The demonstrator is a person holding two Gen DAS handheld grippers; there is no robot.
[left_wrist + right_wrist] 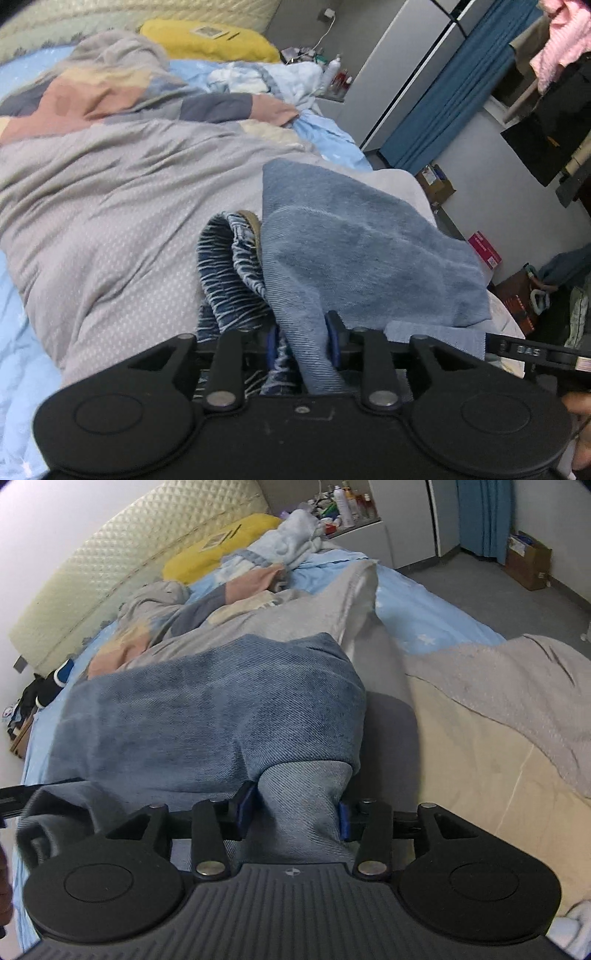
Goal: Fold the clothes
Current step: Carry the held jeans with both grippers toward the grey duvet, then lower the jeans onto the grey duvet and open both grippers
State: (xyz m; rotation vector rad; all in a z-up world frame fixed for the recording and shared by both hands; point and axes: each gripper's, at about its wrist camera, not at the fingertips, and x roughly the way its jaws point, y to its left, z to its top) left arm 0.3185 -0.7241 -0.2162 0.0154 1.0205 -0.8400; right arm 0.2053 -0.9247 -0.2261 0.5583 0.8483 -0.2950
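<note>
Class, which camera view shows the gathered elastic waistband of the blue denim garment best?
The left wrist view: the gathered elastic waistband of the blue denim garment shows its ruched stripes beside the left gripper. The right wrist view shows only plain denim in the right gripper; no waistband is visible.

Legible text, one entry:

1. Raised letters "DAS" on the black bar point(532, 350) you see at 4 o'clock in the left wrist view, beside your hand-held gripper. Nothing further on it reads.

Not legible:

- Red box point(484, 249) on the floor at 3 o'clock, left wrist view: pale print, too small to read.
- Pale patch on the yellow pillow point(218, 550) at 11 o'clock, right wrist view: blurred.
- Bottles point(341, 500) at 12 o'clock, right wrist view: labels too small.
</note>
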